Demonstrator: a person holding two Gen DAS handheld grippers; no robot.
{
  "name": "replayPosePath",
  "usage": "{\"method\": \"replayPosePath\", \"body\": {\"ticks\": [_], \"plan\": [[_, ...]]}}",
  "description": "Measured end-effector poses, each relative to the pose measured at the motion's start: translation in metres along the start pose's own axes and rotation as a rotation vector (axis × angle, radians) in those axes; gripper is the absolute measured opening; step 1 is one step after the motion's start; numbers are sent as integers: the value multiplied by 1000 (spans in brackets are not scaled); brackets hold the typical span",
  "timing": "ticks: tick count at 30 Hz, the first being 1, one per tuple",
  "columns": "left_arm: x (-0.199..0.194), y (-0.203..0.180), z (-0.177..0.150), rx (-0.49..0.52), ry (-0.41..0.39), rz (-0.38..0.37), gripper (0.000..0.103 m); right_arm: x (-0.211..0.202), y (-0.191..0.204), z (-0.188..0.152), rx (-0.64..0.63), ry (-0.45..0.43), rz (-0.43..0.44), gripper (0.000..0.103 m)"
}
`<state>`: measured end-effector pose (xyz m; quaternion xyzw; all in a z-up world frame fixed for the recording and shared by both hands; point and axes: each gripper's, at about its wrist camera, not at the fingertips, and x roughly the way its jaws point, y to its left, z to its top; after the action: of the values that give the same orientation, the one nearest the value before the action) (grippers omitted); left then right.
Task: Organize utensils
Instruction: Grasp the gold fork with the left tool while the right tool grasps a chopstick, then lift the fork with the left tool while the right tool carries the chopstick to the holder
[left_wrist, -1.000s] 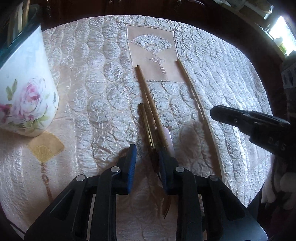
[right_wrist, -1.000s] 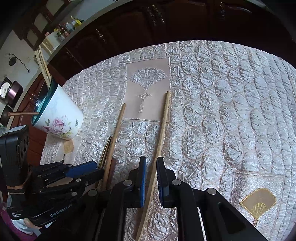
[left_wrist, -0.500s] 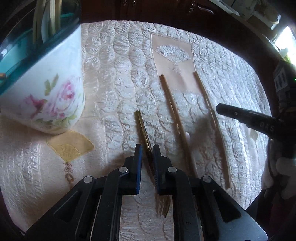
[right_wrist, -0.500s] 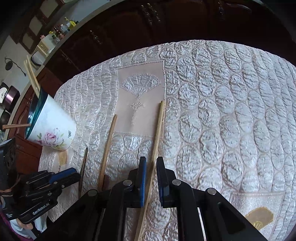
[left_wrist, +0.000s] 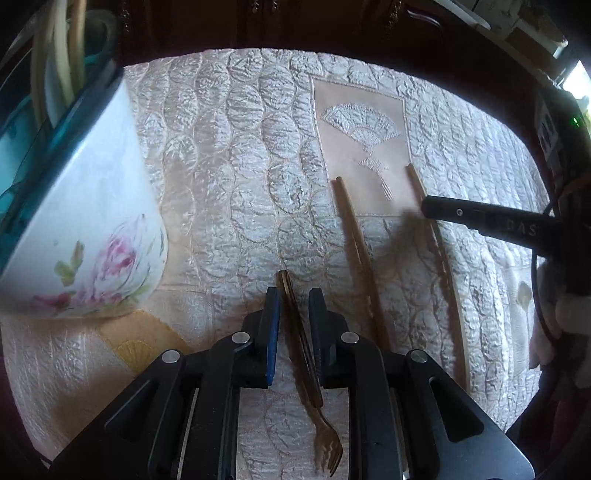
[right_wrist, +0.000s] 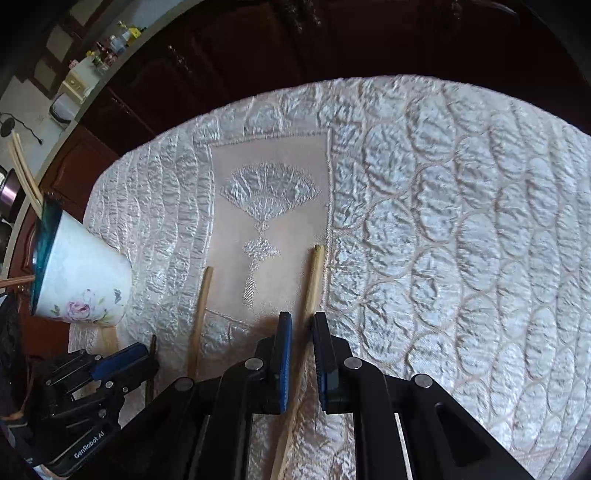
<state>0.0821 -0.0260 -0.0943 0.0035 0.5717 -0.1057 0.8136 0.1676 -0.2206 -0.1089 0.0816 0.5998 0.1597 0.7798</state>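
A gold fork (left_wrist: 300, 343) lies tines toward me on the quilted cloth. Its handle runs between the blue pads of my left gripper (left_wrist: 294, 295). Those jaws are opening, and a gap shows beside the handle. A white rose-painted cup (left_wrist: 92, 206) with several sticks in it stands at the left. Two wooden chopsticks lie to the right, one (left_wrist: 356, 243) near the fork and one (left_wrist: 445, 266) farther out. My right gripper (right_wrist: 302, 321) has its jaws nearly together, and the outer chopstick (right_wrist: 314, 280) shows in the slit between them, lying on the cloth.
The quilted cloth (right_wrist: 443, 221) covers a round table whose far edge drops to dark wooden cabinets (right_wrist: 258, 55). A fan-embroidered panel (right_wrist: 269, 206) lies between the chopsticks' far ends. My left gripper (right_wrist: 133, 369) shows low at the left in the right wrist view, below the cup (right_wrist: 85, 277).
My left gripper closed on the fork and drew it left, away from the chopstick toward the cup, then its jaws widened. My right gripper moved along the still chopstick toward its far end.
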Motion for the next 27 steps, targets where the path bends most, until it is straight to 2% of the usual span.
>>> {"method": "replayPosePath", "body": {"ticks": [3,5,6,9,13,20,27], "plan": [[9,-7,-1,16,25,0,15,7,2,4,-11,-23,10,8],[9,-9,-3,36,13,3,14,7,2,6,-3,-27,14,7],[9,-8,-3,35,9,-6,10,5,-1,7,-4,-30,17,6],[5,4,-3,-2,-3,-73,8,-15,0,6,-27,-66,35,5],[-23,17,-5,-11,-66,-104,7,-54,8,-2,-71,-138,63,5],[-80,11,-15,23,-183,-139,6,-118,28,-23,-133,-256,91,5],[-125,15,-29,35,-262,-155,6,-160,51,-44,-195,-327,88,5]]}}
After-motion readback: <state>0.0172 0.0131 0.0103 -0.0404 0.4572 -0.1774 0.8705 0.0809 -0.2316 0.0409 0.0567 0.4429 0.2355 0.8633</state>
